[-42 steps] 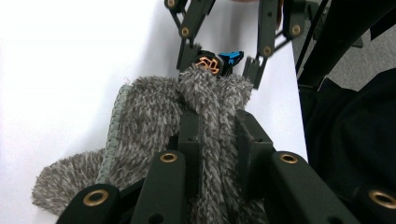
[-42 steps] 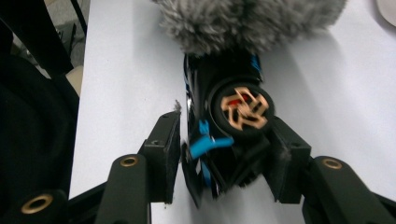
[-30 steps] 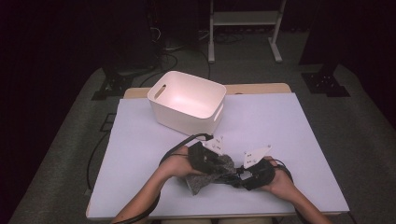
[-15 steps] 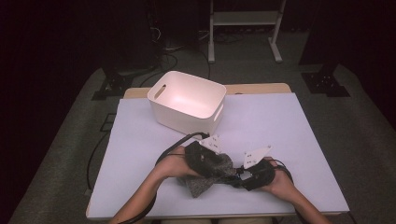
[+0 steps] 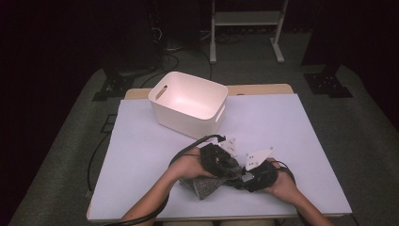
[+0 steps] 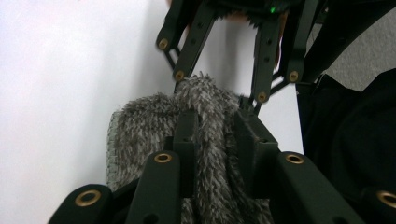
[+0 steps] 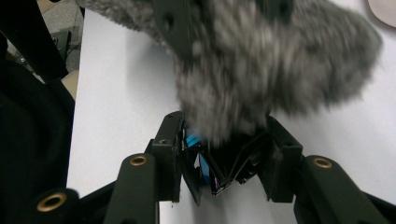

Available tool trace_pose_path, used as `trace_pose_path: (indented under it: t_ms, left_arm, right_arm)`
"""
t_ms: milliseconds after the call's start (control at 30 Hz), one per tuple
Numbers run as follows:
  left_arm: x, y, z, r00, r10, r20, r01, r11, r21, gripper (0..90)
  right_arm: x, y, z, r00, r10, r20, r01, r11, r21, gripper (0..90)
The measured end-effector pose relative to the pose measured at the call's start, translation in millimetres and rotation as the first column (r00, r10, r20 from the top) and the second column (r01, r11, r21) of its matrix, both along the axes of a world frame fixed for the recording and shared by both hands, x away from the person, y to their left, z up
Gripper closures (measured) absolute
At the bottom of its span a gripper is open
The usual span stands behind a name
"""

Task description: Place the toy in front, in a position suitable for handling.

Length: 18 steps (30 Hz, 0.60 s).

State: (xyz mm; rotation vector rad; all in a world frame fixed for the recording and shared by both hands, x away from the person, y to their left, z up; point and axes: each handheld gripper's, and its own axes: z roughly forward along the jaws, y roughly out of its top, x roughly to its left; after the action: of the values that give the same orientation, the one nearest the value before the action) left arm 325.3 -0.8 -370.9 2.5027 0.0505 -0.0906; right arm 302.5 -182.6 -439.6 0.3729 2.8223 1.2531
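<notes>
Left gripper view: both grippers on one grey shaggy cloth (image 6: 205, 140).
Left gripper (image 6: 212, 135) clamped on cloth; right gripper (image 7: 224, 140) likewise (pinch blurred). Advise equal tension above counter (image 5: 282, 127).

**White surface with bin and cloth**

The surface (image 5: 291, 136) is covered in white, with a wooden edge showing along its far side. A white plastic bin (image 5: 188, 103) stands on its far-left part. A grey fuzzy cloth (image 5: 204, 186) lies near the front edge.
</notes>
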Motion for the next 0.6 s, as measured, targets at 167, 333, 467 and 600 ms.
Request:
trace_pose_path:
  t_ms: [167,333,467,600]
  left_arm:
    - [0.7,-0.2,-2.7,1.0000,0.005,0.007,-0.005,1.0000,-0.006,73.8]
    - [-1.5,19.3,-2.0,0.9994,0.021,0.028,-0.022,0.9998,0.001,74.8]
    - [1.2,45.7,-1.6,0.9978,0.060,0.029,-0.061,0.9981,0.010,74.7]
    - [2.0,73.4,-0.7,0.9939,0.108,0.023,-0.108,0.9942,-0.005,74.8]
  right_arm:
    - [0.3,-1.7,-1.4,1.0000,-0.008,-0.006,0.008,1.000,0.012,55.6]
    - [0.0,-1.6,-1.4,1.0000,-0.008,-0.004,0.008,1.000,0.011,55.6]
    - [0.8,-1.8,-1.9,1.0000,-0.005,-0.003,0.005,1.000,0.011,55.6]
    - [0.4,-1.4,-1.5,1.0000,-0.002,0.001,0.002,1.000,0.005,55.6]
